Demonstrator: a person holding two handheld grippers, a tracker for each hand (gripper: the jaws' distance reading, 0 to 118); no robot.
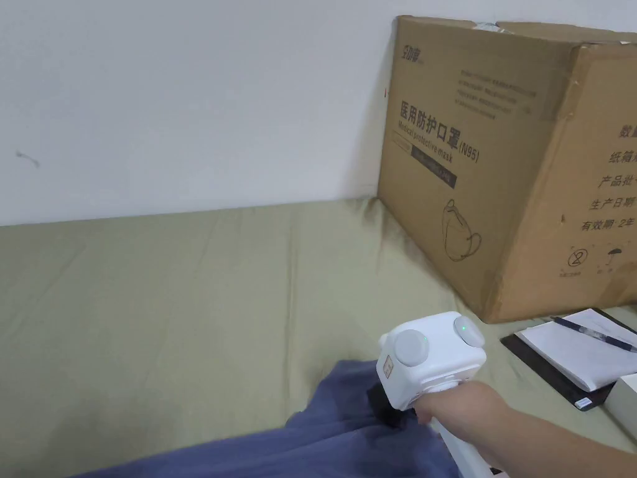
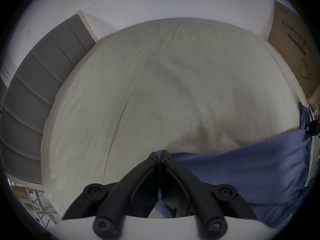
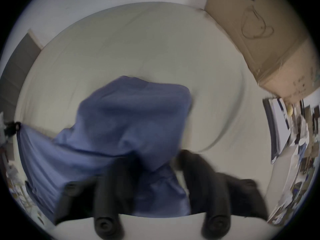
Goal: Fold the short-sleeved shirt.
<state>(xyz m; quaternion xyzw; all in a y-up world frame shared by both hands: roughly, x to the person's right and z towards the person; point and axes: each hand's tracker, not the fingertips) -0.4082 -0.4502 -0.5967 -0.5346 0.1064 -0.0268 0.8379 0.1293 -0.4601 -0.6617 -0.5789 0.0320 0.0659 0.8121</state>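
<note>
A blue short-sleeved shirt of soft fabric (image 1: 323, 442) is seen at the lower centre of the head view, lifted along one edge above a bed covered with a pale green sheet (image 1: 186, 299). The right gripper (image 1: 389, 407), white-bodied with black fingers, is held by a hand (image 1: 463, 407) at the lower right of that view, and its tips are buried in the shirt's edge.

In the left gripper view, the left gripper (image 2: 160, 156) is shown at the lower centre with its black fingers (image 2: 152, 159) brought tightly together, a thin fold of the blue cloth being pinched between them. From there the shirt is stretched toward the right edge of the frame, where the other gripper is glimpsed at the cloth's far corner.

In the right gripper view, which is blurred, the shirt (image 3: 131, 119) is draped over the middle of the frame and hangs between the two black fingers (image 3: 195, 167), which are seen spread apart at the bottom; whether the cloth is actually pressed by both cannot be told.

A large brown cardboard box (image 1: 497, 155) is stood on the bed at the upper right of the head view, against a white wall (image 1: 186, 93). At the right edge, a white notepad (image 1: 581, 355) with a dark pen (image 1: 594, 335) on it is laid on a black folder (image 1: 541, 367).
</note>
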